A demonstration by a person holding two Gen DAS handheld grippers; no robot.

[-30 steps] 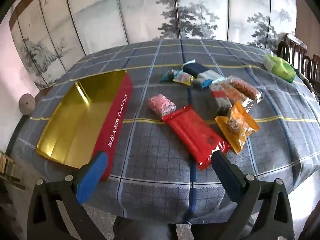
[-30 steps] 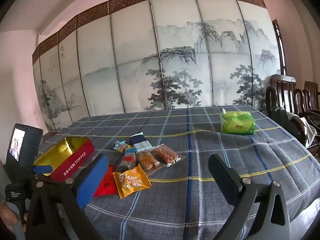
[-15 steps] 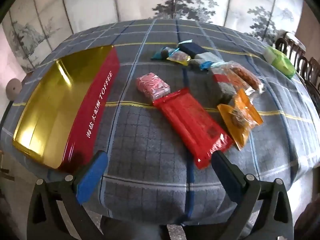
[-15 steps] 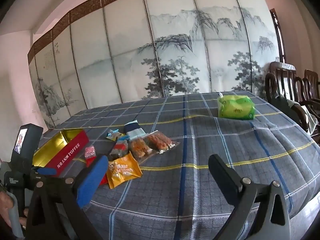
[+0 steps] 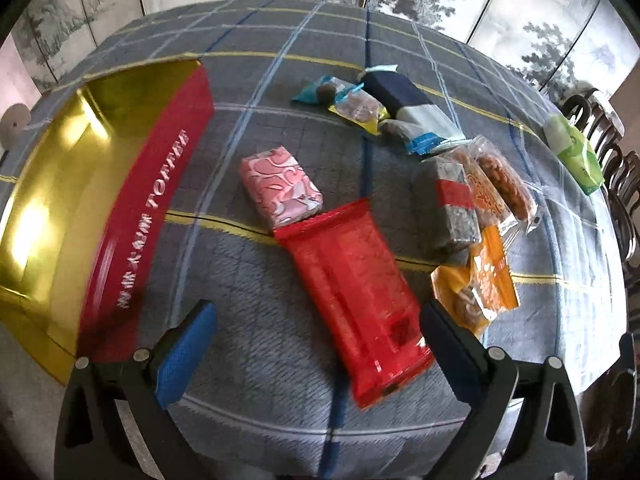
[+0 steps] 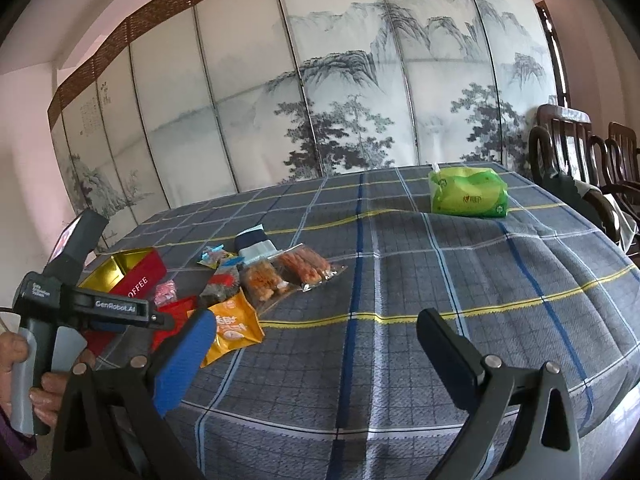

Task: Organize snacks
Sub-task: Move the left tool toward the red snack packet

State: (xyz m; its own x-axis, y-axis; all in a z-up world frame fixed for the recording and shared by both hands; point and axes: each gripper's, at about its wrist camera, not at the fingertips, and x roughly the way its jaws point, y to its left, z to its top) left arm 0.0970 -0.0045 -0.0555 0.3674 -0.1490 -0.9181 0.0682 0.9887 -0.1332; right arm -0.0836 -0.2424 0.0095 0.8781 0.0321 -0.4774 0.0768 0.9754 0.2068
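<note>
You have one tin [image 5: 100, 200], one red pack [image 5: 352, 296], one pink pack [image 5: 280, 192] on the counter [image 5: 256, 280]. Both your left gripper [image 5: 316, 344] and right gripper [image 6: 312, 344] hold wide-open, empty jaws.

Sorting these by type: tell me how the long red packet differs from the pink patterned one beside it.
The red packet is long, flat and plain translucent red; the pink packet is short, blocky and swirl-patterned. The red one lies nearer the left tool, the pink one farther back, nearer the toffee tin. Both lie flat on the tablecloth, corners meeting.
</note>
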